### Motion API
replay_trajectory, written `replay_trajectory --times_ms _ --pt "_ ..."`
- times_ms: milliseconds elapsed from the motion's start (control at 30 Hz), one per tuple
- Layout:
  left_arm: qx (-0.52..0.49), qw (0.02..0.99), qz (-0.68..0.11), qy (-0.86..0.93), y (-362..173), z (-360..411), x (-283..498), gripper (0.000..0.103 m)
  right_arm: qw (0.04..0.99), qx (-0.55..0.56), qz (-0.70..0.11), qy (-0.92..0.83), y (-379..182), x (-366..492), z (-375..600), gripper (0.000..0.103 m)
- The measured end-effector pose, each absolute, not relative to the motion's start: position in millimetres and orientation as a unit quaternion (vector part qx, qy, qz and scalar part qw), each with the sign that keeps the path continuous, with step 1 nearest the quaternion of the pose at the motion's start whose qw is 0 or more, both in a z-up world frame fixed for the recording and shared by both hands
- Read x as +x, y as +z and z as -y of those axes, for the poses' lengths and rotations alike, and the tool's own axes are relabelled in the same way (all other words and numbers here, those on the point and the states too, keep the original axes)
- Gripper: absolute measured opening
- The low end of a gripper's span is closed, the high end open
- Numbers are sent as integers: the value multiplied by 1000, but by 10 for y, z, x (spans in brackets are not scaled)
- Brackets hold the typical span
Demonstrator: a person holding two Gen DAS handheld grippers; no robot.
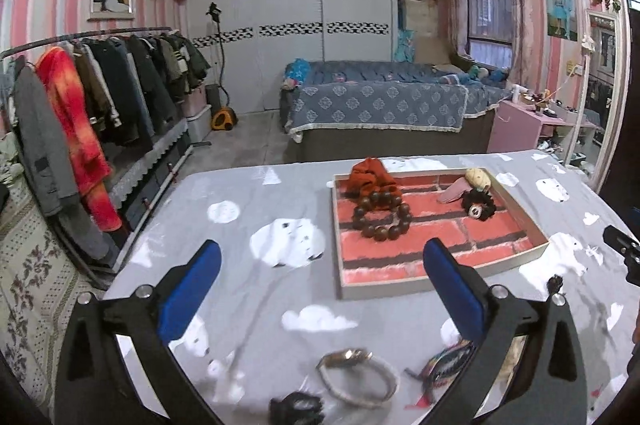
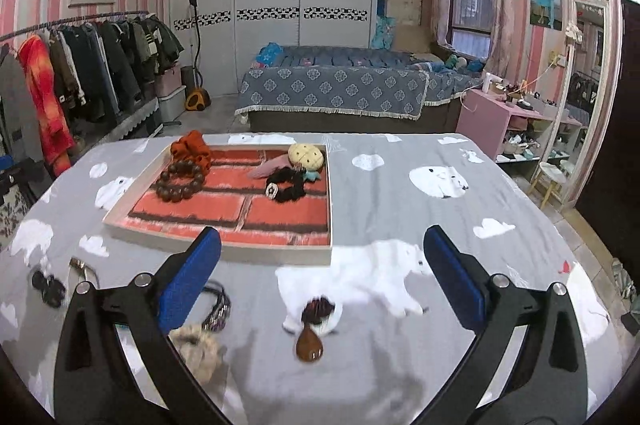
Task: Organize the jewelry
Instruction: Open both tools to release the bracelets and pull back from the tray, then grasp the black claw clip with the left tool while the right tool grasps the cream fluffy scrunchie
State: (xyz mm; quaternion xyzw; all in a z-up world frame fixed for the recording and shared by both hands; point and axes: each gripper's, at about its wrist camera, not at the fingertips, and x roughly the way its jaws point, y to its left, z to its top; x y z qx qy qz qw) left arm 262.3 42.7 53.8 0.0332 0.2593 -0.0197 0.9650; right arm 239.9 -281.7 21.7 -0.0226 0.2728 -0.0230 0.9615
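A brick-pattern tray (image 1: 472, 271) (image 2: 216, 247) sits on the grey cloud-print table. It holds a dark bead bracelet (image 1: 380, 217) (image 2: 180, 182), an orange scrunchie (image 1: 370, 175) (image 2: 192, 147), a black scrunchie (image 1: 478, 206) (image 2: 286, 187), a pink clip and a yellow plush piece (image 1: 478, 178) (image 2: 306, 156). My left gripper (image 1: 320, 271) is open above a white bangle (image 1: 358, 377) and a woven bracelet (image 1: 444, 367). My right gripper (image 2: 320, 271) is open above a brown pendant (image 2: 310, 343). A dark band (image 2: 218, 307) and a beige scrunchie (image 2: 198, 349) lie by its left finger.
A black item (image 1: 296, 409) lies at the table's near edge, also in the right wrist view (image 2: 48, 287). A clothes rack (image 1: 100, 113) stands left, a bed (image 1: 380, 105) beyond the table, a pink cabinet (image 2: 486, 123) and mirror right.
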Motion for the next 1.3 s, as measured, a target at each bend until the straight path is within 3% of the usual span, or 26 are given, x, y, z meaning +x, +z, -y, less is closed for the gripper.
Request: replay_trajectory --times_ms 633,1300 --pt "22 956 -293 14 -39 -796 2034 99 964 -42 -261 -26 -266 1736 2422 99" --pt "20 925 -380 -16 -666 -866 2235 99 937 -28 -346 -34 -671 2026 2211 98"
